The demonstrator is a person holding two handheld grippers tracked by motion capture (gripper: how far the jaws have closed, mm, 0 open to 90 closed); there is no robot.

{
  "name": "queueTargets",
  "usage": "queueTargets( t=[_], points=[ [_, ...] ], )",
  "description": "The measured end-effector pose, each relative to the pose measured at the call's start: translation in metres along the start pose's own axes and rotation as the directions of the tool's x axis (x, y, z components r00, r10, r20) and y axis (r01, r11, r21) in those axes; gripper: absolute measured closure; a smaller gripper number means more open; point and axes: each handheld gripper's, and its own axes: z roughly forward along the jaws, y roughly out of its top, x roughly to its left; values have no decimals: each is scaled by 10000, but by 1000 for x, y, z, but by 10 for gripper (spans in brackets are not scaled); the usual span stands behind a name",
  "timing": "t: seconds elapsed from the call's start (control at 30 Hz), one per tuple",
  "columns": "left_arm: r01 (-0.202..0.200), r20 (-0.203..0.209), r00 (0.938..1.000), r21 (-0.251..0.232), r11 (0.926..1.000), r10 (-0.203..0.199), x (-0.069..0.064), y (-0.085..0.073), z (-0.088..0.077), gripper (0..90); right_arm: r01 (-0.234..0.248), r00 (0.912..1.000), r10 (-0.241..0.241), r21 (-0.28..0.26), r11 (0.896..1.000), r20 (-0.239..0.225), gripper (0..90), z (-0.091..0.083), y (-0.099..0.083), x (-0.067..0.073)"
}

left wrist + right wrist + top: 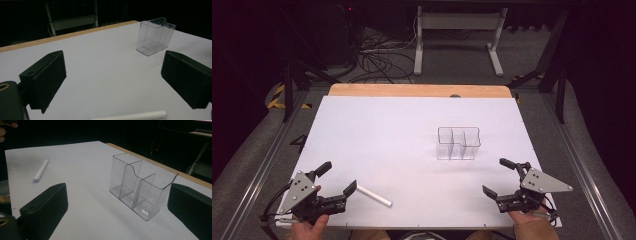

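your left gripper (337, 178) stands wide and empty near the table's (377, 130) near edge; the white stick (373, 195) lies just beside its right jaw; your right gripper (498, 176) is wide too, the clear three-compartment holder (458, 143) ahead of it, upright, compartments empty; open white surface lies between.

No readable text, labels, brands or numbers on anything in view

One clear organizer (458, 143) with three compartments, one white stick (373, 195) near left, two grippers, one table (377, 130)
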Motion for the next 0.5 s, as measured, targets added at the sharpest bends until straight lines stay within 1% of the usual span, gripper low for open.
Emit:
queueTargets(
  t=[0.1, 0.17, 0.2, 0.3, 0.33, 0.5],
  points=[
    [-123, -72, 9999, 3, 9999, 123, -1, 1, -1, 67, 49, 10000, -50, 125, 9999, 51, 48, 0, 1, -1],
    [-353, -166, 9992, 34, 9994, 354, -2, 1, -1, 67, 99, 9999, -100, 119, 9999, 71, 56, -1, 2, -1],
    [-392, -197, 9990, 77, 9992, 393, -2, 1, -1, 67, 110, 9999, -111, 118, 9999, 71, 56, -1, 2, -1],
    [-334, -131, 9994, 104, 9994, 335, -1, 1, -1, 67, 117, 9999, -118, 118, 9999, 58, 57, -1, 2, -1],
    [-258, -127, 9996, 51, 9997, 258, 0, 1, -1, 67, 117, 9999, -118, 170, 9998, 46, 57, 0, 1, -1],
    [-324, -112, 9994, 39, 9995, 324, -1, 1, -2, 67, 108, 9999, -108, 155, 9998, 4, 57, 1, 1, 0]
  ],
)
